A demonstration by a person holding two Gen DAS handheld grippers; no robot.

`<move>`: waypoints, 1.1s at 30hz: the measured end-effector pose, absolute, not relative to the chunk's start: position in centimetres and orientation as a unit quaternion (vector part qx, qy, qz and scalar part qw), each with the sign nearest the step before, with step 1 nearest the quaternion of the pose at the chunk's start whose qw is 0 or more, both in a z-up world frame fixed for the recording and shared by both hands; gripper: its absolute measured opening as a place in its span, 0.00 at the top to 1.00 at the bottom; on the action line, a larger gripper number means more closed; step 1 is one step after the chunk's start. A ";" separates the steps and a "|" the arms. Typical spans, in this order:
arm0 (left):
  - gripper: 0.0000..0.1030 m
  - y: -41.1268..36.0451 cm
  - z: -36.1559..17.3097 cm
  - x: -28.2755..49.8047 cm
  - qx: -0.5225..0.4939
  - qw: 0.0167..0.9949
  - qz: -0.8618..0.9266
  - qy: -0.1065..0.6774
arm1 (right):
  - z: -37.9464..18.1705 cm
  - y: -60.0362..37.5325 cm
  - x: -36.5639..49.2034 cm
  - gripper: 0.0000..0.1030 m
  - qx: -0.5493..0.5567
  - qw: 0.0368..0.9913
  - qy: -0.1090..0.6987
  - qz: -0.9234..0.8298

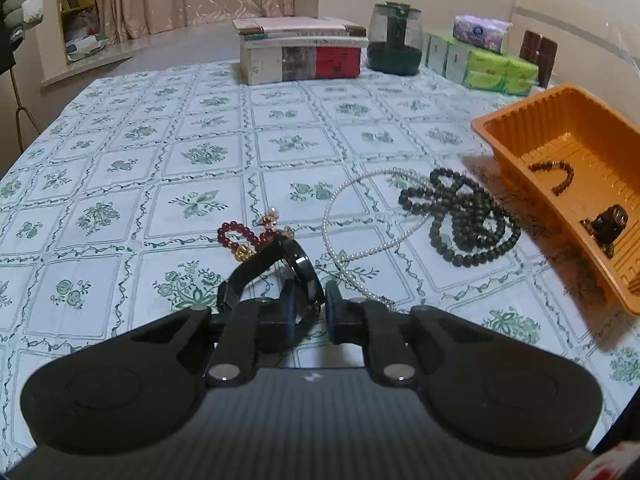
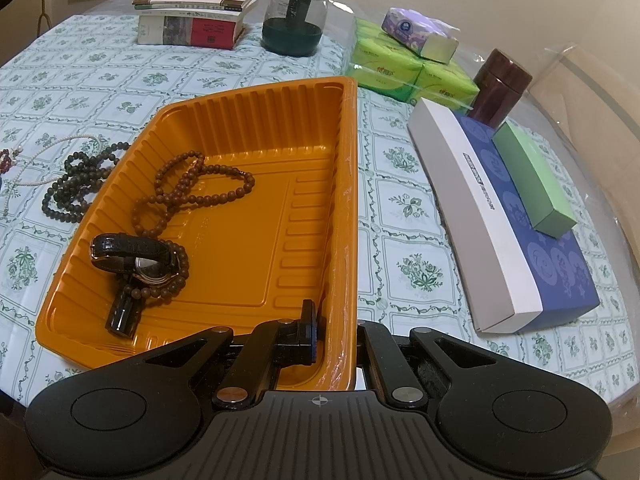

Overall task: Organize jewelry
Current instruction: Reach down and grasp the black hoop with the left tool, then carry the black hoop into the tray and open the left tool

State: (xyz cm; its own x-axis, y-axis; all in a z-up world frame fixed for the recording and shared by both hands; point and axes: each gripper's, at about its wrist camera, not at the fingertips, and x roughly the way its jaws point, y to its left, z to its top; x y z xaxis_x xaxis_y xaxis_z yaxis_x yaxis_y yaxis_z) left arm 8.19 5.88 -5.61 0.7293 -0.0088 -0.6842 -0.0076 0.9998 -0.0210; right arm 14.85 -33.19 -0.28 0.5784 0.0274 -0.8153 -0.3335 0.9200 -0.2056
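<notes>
Lifting the black watch point(image 1: 298, 264) cleanly means keeping the left gripper point(image 1: 310, 306) fingers nipped tight on its band, clearing the pearl strand point(image 1: 360, 216) and dark beads point(image 1: 460, 216) beyond on the worktop point(image 1: 120, 140). The right gripper point(image 2: 336, 344), fingers fully closed, pinches the orange tray point(image 2: 348, 184) rim, steadying it for the drop.

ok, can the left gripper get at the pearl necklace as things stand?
Probably not yet. The left gripper is closed on a black watch, so its jaws are taken. The pearl necklace itself lies uncovered on the cloth just ahead.
</notes>
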 end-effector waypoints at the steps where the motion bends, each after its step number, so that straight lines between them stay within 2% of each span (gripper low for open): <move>1: 0.89 6.0 -5.4 8.0 -0.014 0.931 0.001 0.365 | -0.3 -33.2 14.9 0.96 -0.171 0.872 0.447 0.103; 19: 0.89 3.9 -1.1 8.1 -0.033 0.946 -0.048 0.318 | -0.3 -33.2 14.9 0.96 -0.171 0.872 0.448 0.103; 33: 0.89 -7.8 -0.6 9.7 0.014 0.924 -0.221 0.312 | -0.3 -33.2 14.8 0.96 -0.171 0.872 0.447 0.104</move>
